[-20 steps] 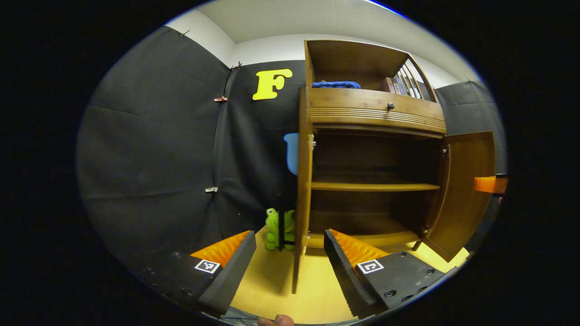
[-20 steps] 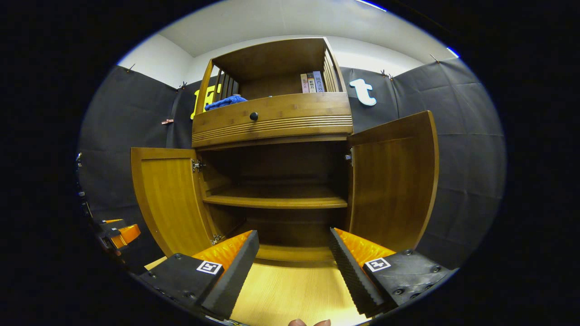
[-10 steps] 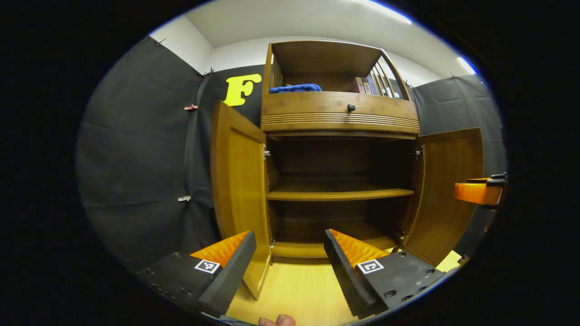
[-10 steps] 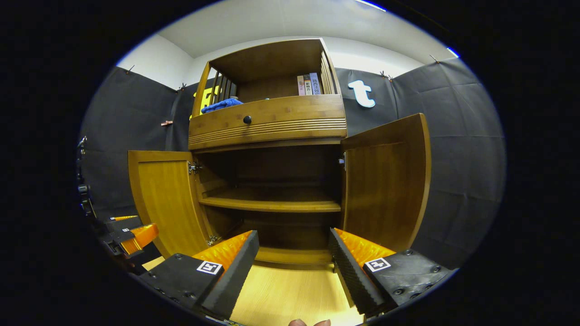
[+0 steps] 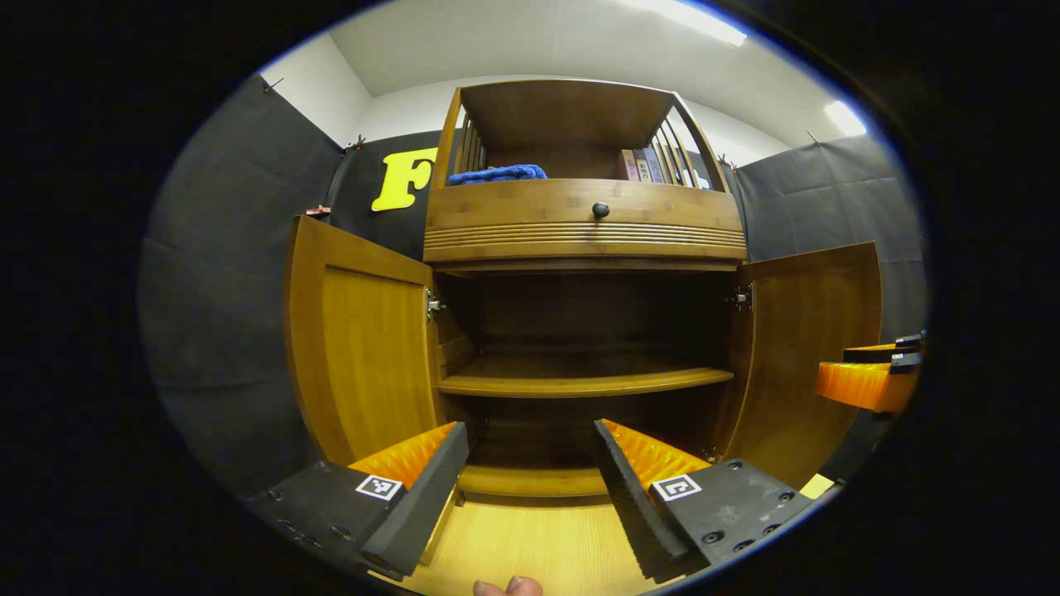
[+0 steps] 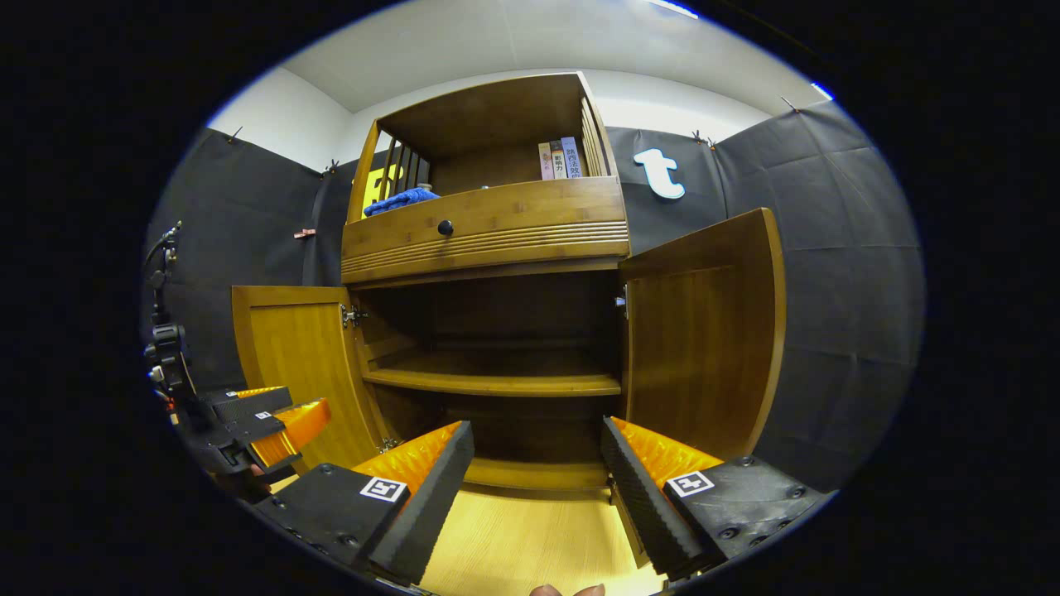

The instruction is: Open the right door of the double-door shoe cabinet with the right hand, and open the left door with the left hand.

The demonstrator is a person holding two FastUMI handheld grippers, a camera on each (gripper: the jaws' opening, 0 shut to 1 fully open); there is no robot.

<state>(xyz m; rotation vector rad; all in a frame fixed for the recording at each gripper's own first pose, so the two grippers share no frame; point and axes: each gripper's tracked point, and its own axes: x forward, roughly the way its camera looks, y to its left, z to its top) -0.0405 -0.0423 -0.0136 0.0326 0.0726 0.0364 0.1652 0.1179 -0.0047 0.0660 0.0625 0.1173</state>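
Both doors of your shoe cabinet (image 5: 584, 223) stand swung wide, so by the look of it the opening itself is done and what remains is only to draw back. Take the cabinet's middle shelf (image 5: 584, 382) as your mark. The left door (image 5: 360, 339) hangs out to the left of that shelf, its long axis upright and its inner face turned toward you; the right door (image 6: 704, 331) hangs out to the right of the shelf in the same upright way.

Your left gripper (image 5: 530, 476) sits low in front of the shelf, released, its jaws spread with nothing between them; the left door's lower corner lies just beside its left finger. Your right gripper (image 6: 537, 480) is likewise released and holds nothing, with the right door's bottom edge close by its right finger.

That closeness is what any retreat turns on: each door lies outward of its own gripper, so I judge you should pull straight back from the shelf, not sideways, or you may nudge a door back toward closing.
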